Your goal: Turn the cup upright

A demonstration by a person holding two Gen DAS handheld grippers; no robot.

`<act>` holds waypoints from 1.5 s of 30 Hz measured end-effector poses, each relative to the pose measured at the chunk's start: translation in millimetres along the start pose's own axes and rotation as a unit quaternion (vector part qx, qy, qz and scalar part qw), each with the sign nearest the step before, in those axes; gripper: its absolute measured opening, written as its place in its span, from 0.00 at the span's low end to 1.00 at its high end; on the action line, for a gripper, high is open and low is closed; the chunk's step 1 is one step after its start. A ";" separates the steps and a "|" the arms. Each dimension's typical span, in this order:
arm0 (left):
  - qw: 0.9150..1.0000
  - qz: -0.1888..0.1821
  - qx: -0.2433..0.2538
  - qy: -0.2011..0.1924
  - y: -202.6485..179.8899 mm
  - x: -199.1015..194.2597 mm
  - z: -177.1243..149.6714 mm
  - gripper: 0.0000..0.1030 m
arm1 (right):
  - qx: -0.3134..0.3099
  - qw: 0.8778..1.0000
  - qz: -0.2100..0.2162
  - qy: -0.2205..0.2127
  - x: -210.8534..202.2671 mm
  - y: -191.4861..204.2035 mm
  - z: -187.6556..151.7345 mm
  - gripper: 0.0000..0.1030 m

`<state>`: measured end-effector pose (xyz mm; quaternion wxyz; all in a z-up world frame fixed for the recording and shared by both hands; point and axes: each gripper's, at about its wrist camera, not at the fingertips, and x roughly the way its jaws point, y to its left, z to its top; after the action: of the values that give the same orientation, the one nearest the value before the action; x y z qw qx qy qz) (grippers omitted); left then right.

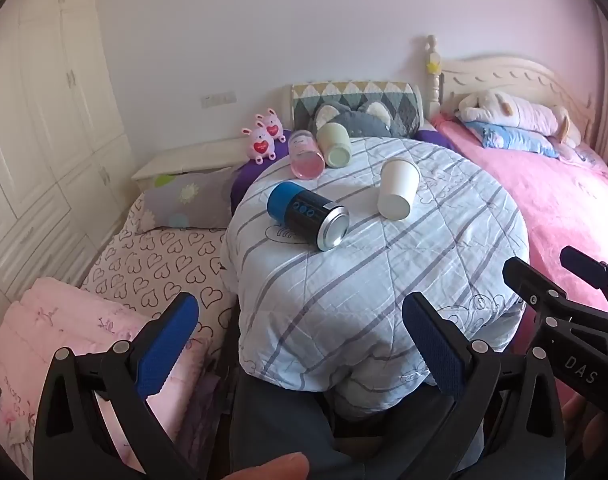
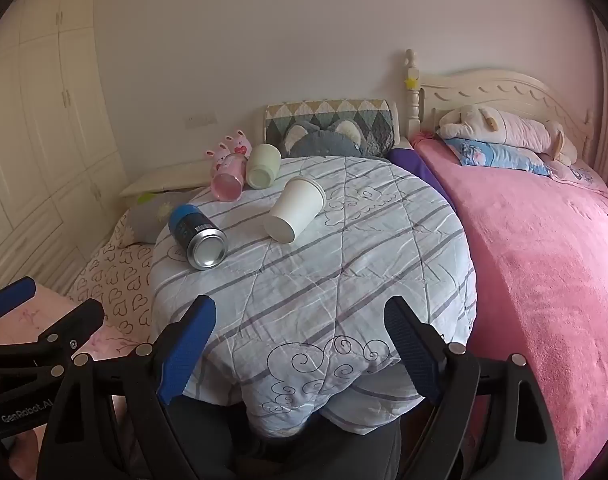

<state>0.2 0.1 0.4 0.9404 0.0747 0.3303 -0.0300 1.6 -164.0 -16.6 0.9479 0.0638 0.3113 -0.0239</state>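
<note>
Several cups lie on their sides on a round table under a striped quilt (image 1: 384, 280) (image 2: 324, 280). A white paper cup (image 1: 398, 189) (image 2: 295, 209) lies at the centre with its base toward me. A blue and black metal cup (image 1: 307, 215) (image 2: 198, 236) lies left of it. A pink cup (image 1: 305, 154) (image 2: 227, 182) and a pale green cup (image 1: 334, 146) (image 2: 263, 166) lie at the far edge. My left gripper (image 1: 300, 308) and my right gripper (image 2: 300, 312) are both open and empty, near the table's front edge, well short of the cups.
A bed with a pink blanket (image 1: 564, 208) (image 2: 544, 260) lies to the right. A heart-print mattress (image 1: 152, 268) and pillows lie to the left. Plush toys (image 1: 264, 136) and a grey cushion (image 1: 356, 120) sit behind the table. My right gripper shows in the left wrist view (image 1: 564, 280).
</note>
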 end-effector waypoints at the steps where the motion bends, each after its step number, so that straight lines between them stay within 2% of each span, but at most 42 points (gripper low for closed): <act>1: 1.000 -0.001 -0.001 0.001 0.2 0.1 0.2 1.00 | 0.000 1.000 0.001 -0.001 -0.2 0.1 0.0 0.84; 34: 1.000 -0.005 -0.010 0.000 8.3 5.1 -2.1 1.00 | -0.013 1.000 0.003 -0.007 -0.7 8.0 1.5 0.84; 45: 1.000 0.007 -0.019 0.011 23.6 16.9 0.9 1.00 | -0.022 1.000 0.006 0.000 13.8 15.1 9.3 0.84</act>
<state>16.5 23.2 -6.7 0.9381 0.0590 0.3409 -0.0164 19.5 -150.3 -15.8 0.9491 0.0452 0.3114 -0.0116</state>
